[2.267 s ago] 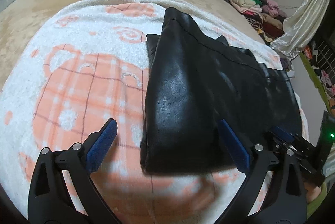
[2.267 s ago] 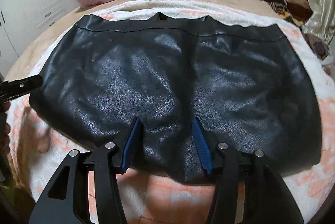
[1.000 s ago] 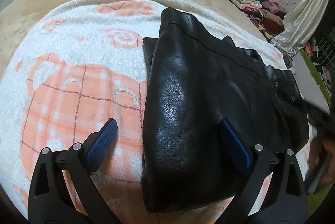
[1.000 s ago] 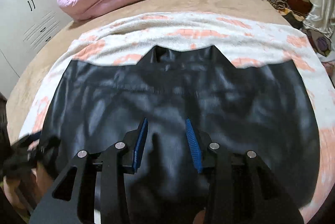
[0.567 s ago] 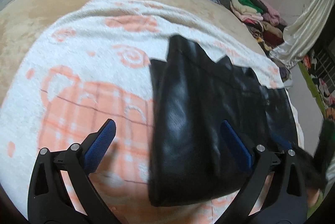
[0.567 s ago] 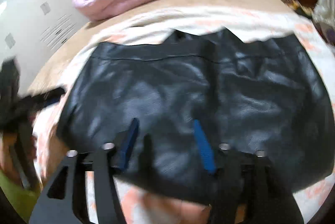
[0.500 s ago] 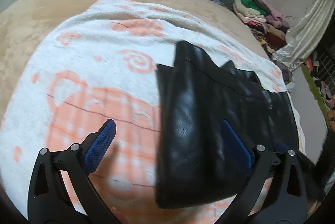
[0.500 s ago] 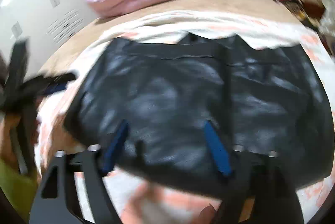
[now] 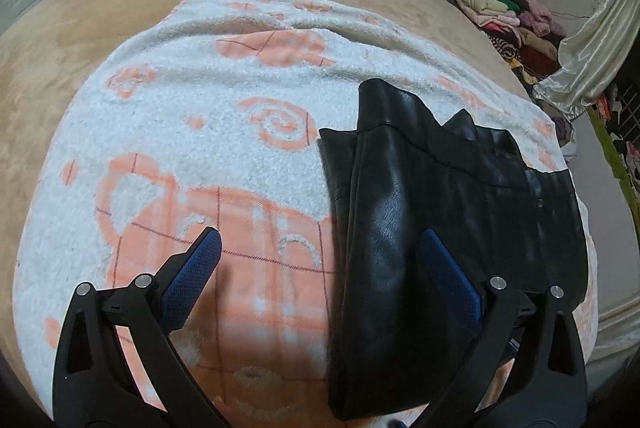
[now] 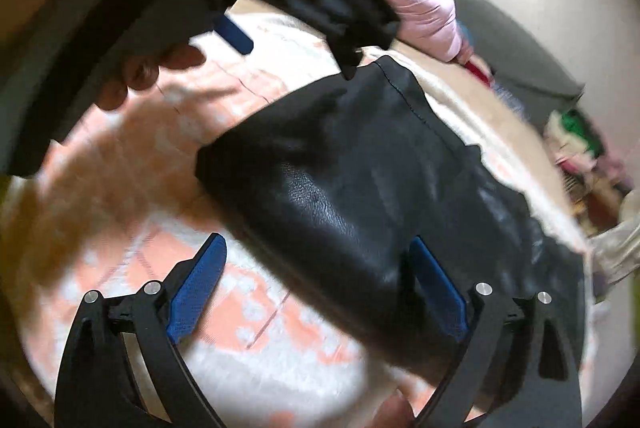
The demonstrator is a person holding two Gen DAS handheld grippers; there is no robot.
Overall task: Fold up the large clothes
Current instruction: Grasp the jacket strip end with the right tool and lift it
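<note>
Left wrist: leather garment at 3 o'clock, judged heavy, slick, pliant; hem to be gripped. Left gripper wide, empty; right gripper just opened, empty.

Left gripper: jaws spread wide, blue pads bare, nothing clamped, pointing steeply down. Right gripper: jaws just been opening, now wide, nothing pinched between pads, rolled to one side. Person's hand grips left gripper's handle, fingers curled.
</note>
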